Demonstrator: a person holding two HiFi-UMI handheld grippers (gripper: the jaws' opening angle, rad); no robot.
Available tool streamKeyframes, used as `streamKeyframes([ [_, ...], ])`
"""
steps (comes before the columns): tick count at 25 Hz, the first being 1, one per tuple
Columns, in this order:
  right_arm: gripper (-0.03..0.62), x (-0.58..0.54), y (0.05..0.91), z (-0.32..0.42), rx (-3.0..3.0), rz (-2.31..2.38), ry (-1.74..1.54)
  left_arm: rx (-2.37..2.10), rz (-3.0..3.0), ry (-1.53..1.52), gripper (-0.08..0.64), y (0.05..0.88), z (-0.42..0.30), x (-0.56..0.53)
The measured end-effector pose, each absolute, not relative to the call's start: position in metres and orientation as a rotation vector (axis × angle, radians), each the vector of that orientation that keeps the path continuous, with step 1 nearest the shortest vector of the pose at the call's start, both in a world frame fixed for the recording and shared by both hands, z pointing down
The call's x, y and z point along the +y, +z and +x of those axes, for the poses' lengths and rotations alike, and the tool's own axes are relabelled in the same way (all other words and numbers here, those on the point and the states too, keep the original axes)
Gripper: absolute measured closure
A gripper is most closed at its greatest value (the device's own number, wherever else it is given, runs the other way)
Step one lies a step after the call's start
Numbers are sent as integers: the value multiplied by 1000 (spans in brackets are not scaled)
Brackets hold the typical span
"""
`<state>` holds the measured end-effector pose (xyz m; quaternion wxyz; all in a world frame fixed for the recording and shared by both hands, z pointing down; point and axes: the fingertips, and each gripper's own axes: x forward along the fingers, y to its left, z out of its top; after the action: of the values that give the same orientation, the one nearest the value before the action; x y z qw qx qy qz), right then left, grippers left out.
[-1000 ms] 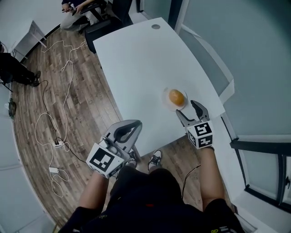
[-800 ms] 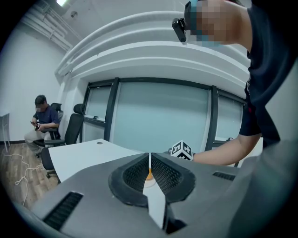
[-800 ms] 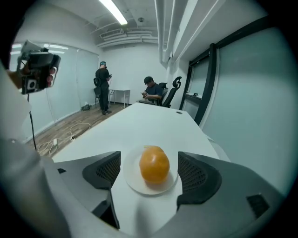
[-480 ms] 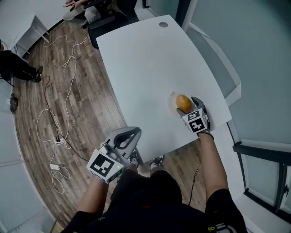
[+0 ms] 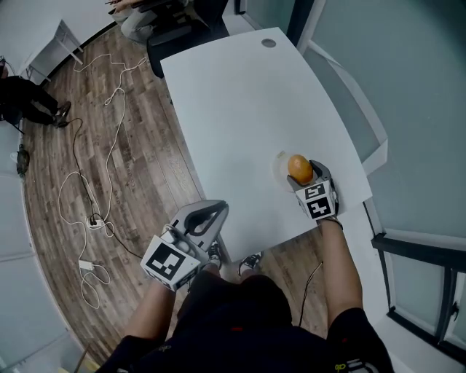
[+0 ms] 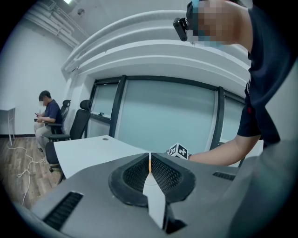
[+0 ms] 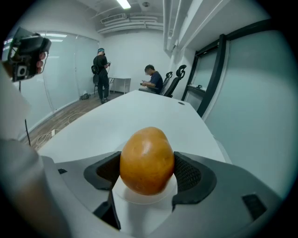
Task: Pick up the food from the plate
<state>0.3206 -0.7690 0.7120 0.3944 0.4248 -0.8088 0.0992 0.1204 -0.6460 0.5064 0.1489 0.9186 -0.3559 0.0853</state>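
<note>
The food [image 5: 299,168], an orange egg-shaped piece, rests on a small white plate [image 5: 279,168] near the front right corner of the white table [image 5: 233,95]. My right gripper [image 5: 306,173] reaches around it from the near side. In the right gripper view the food [image 7: 147,160] stands on the plate [image 7: 144,199] between the two black pads [image 7: 188,174]; the jaws are closing, wide apart, close to its sides. My left gripper [image 5: 202,217] hangs shut and empty off the table's front edge, over the floor. Its jaws meet in the left gripper view [image 6: 150,162].
The table's right edge runs along a glass wall [image 5: 408,87]. Cables [image 5: 87,204] lie on the wooden floor at left. A seated person and office chairs [image 5: 156,22] are at the table's far end. A round grommet [image 5: 269,43] is set in the far tabletop.
My right gripper has moved forward to the plate and its jaws have come around the food. The left gripper has stayed low at the front left.
</note>
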Motion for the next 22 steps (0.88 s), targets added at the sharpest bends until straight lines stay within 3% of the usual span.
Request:
streamKeyframes([
  [13, 230, -683, 499, 309, -2385, 1511, 152, -1054, 2809, 138, 526, 426, 109, -645],
  [22, 230, -621, 367, 307, -2467, 1707, -118, -1050, 2928, -4, 526, 354, 114, -631],
])
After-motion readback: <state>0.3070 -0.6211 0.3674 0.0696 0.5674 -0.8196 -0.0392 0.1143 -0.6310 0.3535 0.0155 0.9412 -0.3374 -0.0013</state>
